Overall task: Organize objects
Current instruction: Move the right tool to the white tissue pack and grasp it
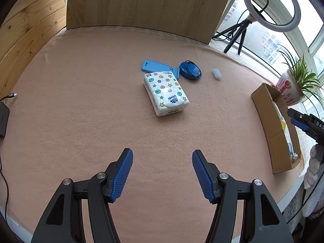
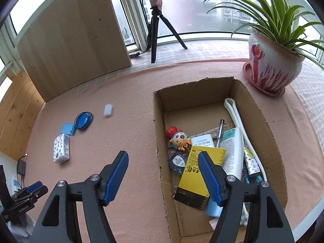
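A white tissue pack (image 1: 167, 93) with coloured dots lies mid-table, ahead of my open, empty left gripper (image 1: 162, 157). Behind it lie a light blue flat case (image 1: 157, 65), a dark blue round item with a cord (image 1: 190, 70) and a small white capsule (image 1: 216, 74). The same tissue pack (image 2: 61, 148), case (image 2: 68, 129), round item (image 2: 83, 120) and capsule (image 2: 108, 110) show at left in the right wrist view. My right gripper (image 2: 163, 159) is open and empty, straddling the left wall of a cardboard box (image 2: 159, 141) holding several items.
The box (image 1: 263, 109) stands at the table's right edge. Inside are a yellow booklet (image 2: 199, 174), a toy figure (image 2: 179, 138), a white tube (image 2: 232, 149) and a pen (image 2: 220, 130). A potted plant (image 2: 271, 68) and ring-light tripod (image 2: 157, 32) stand behind. A wooden board (image 1: 145, 4) backs the table.
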`<state>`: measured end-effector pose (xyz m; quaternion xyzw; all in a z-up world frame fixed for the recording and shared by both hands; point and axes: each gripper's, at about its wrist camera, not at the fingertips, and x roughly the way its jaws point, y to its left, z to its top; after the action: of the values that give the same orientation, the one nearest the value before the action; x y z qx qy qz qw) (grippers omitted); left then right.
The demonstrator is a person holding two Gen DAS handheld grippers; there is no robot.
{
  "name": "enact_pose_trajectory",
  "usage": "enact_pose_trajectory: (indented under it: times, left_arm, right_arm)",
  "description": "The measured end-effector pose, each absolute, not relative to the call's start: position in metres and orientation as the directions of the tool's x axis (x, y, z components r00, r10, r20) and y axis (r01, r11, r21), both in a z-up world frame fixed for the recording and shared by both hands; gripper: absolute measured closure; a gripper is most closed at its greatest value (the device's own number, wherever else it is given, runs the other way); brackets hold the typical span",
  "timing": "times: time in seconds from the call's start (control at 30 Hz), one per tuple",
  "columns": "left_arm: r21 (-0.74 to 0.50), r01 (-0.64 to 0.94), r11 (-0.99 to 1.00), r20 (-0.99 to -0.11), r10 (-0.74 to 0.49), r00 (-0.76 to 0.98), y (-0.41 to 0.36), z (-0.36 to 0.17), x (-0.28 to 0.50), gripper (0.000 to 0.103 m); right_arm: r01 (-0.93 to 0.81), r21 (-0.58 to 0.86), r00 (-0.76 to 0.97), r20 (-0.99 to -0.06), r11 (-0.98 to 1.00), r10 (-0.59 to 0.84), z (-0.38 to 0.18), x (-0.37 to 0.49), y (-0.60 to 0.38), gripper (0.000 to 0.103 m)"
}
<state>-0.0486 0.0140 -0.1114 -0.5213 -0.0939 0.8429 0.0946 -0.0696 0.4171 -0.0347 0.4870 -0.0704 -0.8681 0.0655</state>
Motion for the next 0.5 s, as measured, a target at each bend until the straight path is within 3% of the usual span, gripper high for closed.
enact_pose_trajectory:
  times: [0.5]
  left_arm:
    - [-0.325, -0.031, -0.945, -0.827, 0.3, -0.476, 0.004, -0.107, -0.089, 0.026]
  right_arm:
    - [0.209, 0.357, -0.422, -0.807, -0.91, -0.413, -0.04, -0.076, 0.324, 0.036]
